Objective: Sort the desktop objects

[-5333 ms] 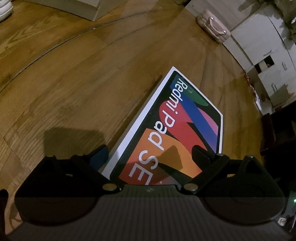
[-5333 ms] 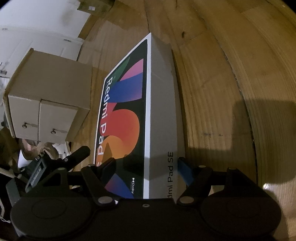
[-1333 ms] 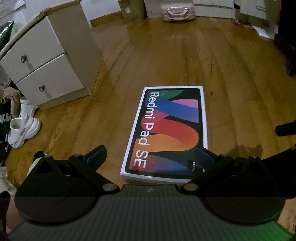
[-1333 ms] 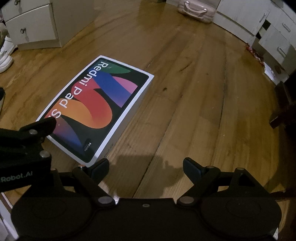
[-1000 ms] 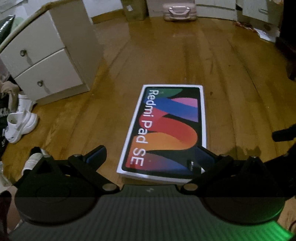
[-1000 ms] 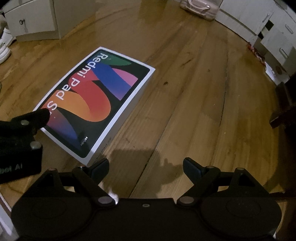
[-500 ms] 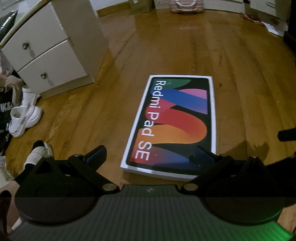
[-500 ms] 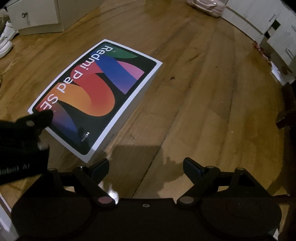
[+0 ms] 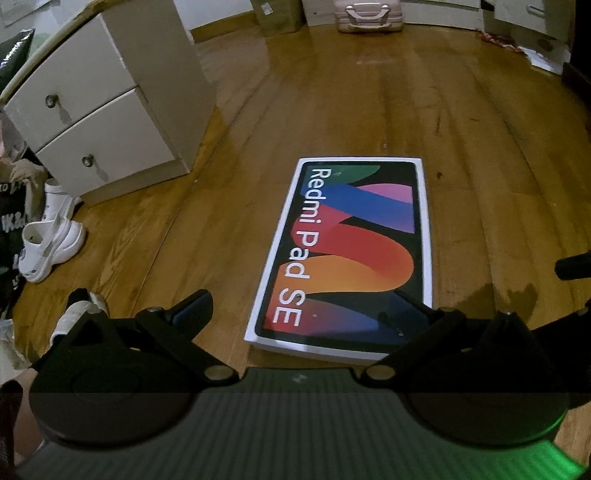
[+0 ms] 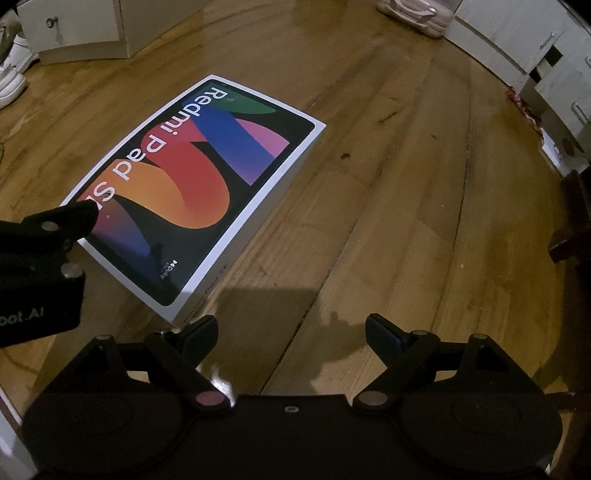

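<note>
One Redmi Pad SE box (image 9: 347, 254) lies flat on the wooden floor (image 9: 480, 147), printed face up — the landmark for everything else here. Two grippers are in view. The left gripper (image 9: 301, 304) hovers at the box's near short end with its two fingers spread wide, gripping nothing; its right finger overlaps the box's near right corner in the left wrist view, and whether it touches cannot be told. The right gripper (image 10: 291, 332) hangs just off the box's near corner, over bare floor to the box's right, its two fingers also spread apart and empty. Beyond the box's left side stands one white cabinet (image 9: 107, 110) with two drawers, each with one knob. Left of the box, near the cabinet's foot, sits a white shoe (image 9: 50, 245). Far past the box's far end — one pink suitcase (image 9: 367, 14) against the wall.
</note>
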Action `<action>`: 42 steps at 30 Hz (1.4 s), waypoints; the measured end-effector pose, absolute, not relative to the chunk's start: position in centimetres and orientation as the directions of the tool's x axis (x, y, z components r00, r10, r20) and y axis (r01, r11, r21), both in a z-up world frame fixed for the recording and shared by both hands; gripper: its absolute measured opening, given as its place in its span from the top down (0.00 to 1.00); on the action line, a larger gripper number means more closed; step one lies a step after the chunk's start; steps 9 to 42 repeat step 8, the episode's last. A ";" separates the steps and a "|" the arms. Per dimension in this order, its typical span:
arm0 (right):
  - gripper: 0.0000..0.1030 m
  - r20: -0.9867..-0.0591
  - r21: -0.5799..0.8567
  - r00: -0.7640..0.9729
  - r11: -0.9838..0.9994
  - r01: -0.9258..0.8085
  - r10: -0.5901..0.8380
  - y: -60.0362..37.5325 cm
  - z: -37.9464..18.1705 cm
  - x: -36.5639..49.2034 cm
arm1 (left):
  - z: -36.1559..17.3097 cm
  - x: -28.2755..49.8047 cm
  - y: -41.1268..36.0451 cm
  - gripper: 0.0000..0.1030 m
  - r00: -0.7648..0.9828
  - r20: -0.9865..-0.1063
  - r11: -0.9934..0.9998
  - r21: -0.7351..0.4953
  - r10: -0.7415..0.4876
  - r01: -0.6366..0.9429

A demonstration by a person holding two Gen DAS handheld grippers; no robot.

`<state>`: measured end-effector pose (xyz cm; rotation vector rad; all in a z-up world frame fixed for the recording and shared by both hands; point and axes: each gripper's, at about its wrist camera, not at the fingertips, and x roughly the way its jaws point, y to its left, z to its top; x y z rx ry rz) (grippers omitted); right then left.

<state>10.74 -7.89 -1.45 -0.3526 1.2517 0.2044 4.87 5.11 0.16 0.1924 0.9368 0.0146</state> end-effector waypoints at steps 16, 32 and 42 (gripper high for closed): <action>0.12 -0.956 -0.137 0.293 0.909 -0.394 -0.017 -7.1 -1.4 10.3 | 0.4 4.9 5.7 0.00 0.588 -0.807 0.991 0.110 0.048 0.070; 0.12 -0.956 -0.137 0.293 0.909 -0.394 -0.017 -7.1 -1.4 10.3 | 0.4 4.9 5.7 0.00 0.588 -0.807 0.991 0.110 0.048 0.070; 0.12 -0.956 -0.137 0.293 0.909 -0.394 -0.017 -7.1 -1.4 10.3 | 0.4 4.9 5.7 0.00 0.588 -0.807 0.991 0.110 0.048 0.070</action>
